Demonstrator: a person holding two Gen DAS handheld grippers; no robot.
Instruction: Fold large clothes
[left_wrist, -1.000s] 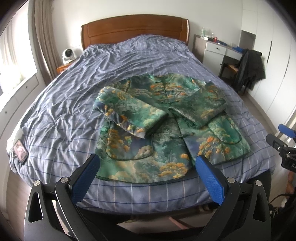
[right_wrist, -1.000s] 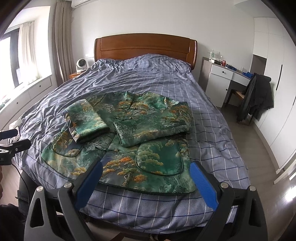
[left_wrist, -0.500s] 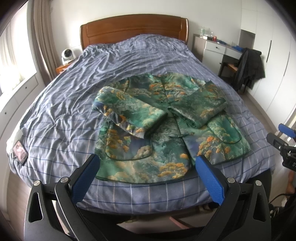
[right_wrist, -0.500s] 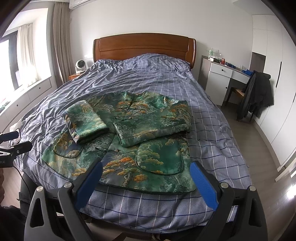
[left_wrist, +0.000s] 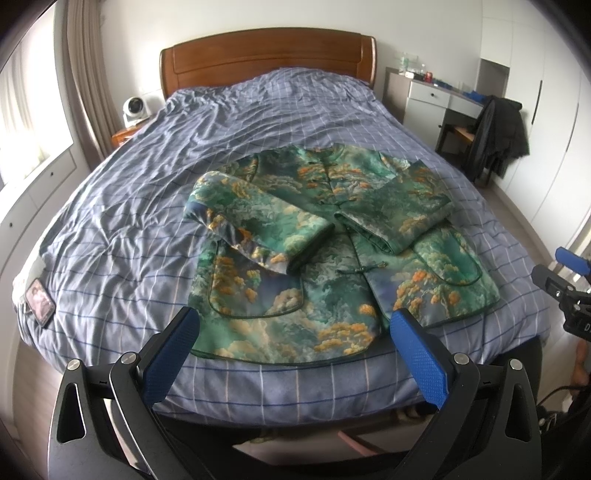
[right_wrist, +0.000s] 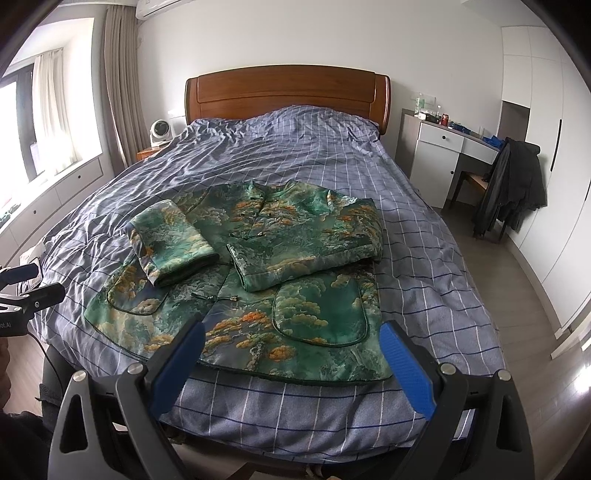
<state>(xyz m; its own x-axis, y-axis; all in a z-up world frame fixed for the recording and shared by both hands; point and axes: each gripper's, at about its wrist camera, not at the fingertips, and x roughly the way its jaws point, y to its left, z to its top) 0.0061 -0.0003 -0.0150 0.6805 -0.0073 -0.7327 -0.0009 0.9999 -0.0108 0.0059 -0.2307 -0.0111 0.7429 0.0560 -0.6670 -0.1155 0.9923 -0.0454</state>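
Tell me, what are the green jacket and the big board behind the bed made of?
The green jacket looks like padded woven fabric, maybe brocade or satin: it has a slight sheen, and its folded sleeves are thick. The headboard looks like polished wood: reddish brown with glossy highlights.

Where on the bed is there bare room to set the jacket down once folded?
Bare duvet between the jacket collar and the headboard, plus strips along both sides. The foot edge is crowded by the hem and both open grippers.
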